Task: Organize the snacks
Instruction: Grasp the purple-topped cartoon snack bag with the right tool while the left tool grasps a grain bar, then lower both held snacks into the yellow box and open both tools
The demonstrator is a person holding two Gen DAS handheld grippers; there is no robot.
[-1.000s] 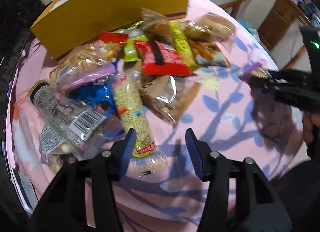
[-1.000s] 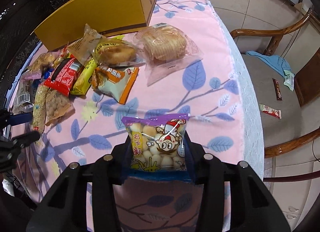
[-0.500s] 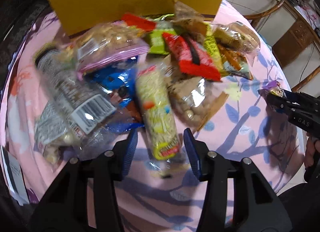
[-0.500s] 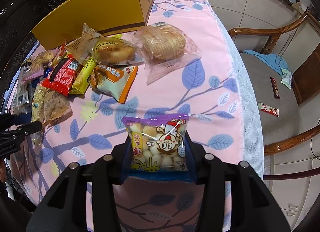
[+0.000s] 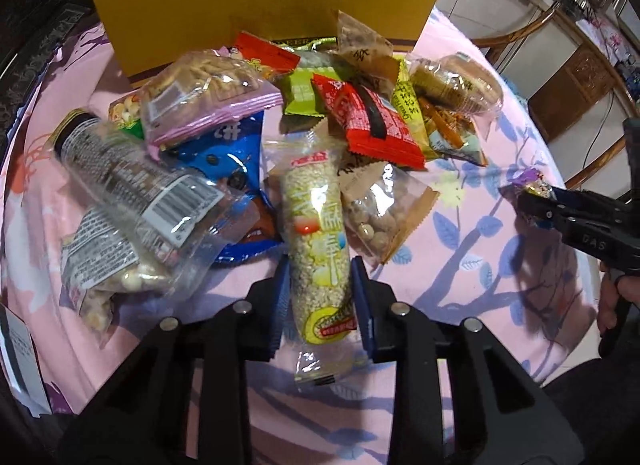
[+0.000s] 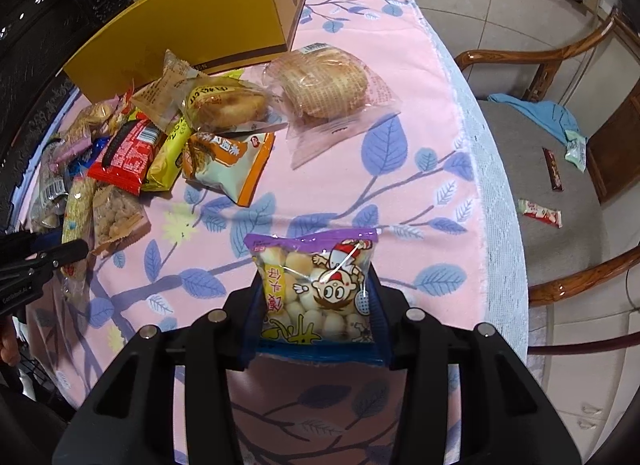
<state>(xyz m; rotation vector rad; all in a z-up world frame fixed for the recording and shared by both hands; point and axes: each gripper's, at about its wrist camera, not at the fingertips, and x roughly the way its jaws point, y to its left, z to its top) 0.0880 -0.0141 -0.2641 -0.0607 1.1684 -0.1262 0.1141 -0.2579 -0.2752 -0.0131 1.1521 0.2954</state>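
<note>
A pile of snack packets lies on the pink tablecloth in front of a yellow box. My left gripper is closed around a long clear pack of puffed-grain bar, its blue pads touching both sides while the pack lies on the cloth. My right gripper is shut on a purple-topped bag of small round biscuits and holds it above the table. The right gripper also shows in the left wrist view.
A bread packet and an orange-edged packet lie near the yellow box. A wooden chair with loose wrappers stands beyond the table's right edge. The left gripper shows in the right wrist view.
My left gripper has moved forward over the grain bar pack and closed its jaws against it. My right gripper has stayed almost still with the biscuit bag.
</note>
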